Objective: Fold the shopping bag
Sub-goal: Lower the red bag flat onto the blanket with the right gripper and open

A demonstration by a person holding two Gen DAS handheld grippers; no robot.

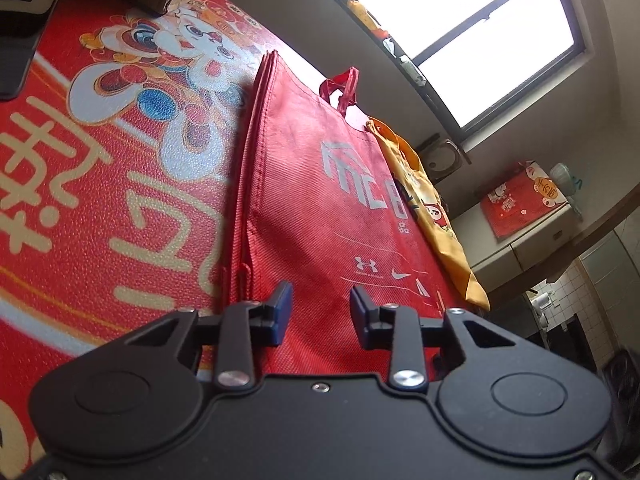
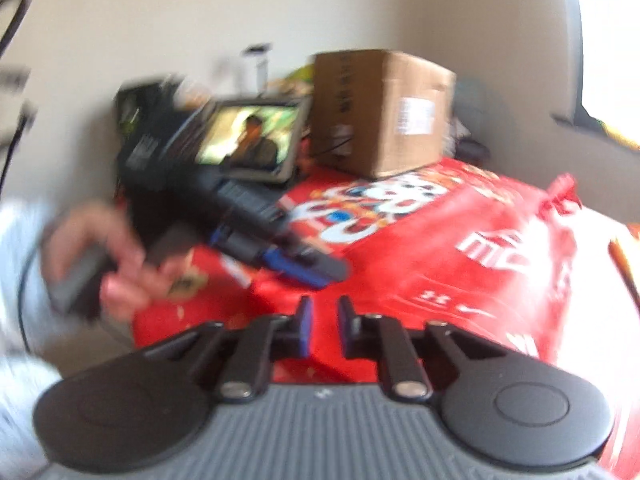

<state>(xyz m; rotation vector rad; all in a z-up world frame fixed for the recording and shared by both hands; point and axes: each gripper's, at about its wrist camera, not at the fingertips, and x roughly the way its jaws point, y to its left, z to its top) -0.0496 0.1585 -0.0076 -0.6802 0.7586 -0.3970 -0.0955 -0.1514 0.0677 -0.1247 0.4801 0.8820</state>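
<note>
The red shopping bag (image 1: 320, 200) lies flat on a red cartoon tablecloth (image 1: 100, 208), its handles (image 1: 344, 88) at the far end. My left gripper (image 1: 320, 304) hovers low over the bag's near end. Its jaws stand a little apart, and the bag's face shows between them. In the blurred right wrist view the bag (image 2: 460, 264) spreads ahead and to the right. There my right gripper (image 2: 324, 312) is above the bag's near edge, jaws nearly together with nothing between them. The left gripper (image 2: 316, 270), held by a person's hand (image 2: 100, 264), points at the bag's left edge.
A yellow bag (image 1: 432, 208) lies partly under the red bag's far side. A cardboard box (image 2: 380, 112) and a lit tablet (image 2: 252, 136) stand at the back of the table. A window (image 1: 460, 20) is on the wall beyond.
</note>
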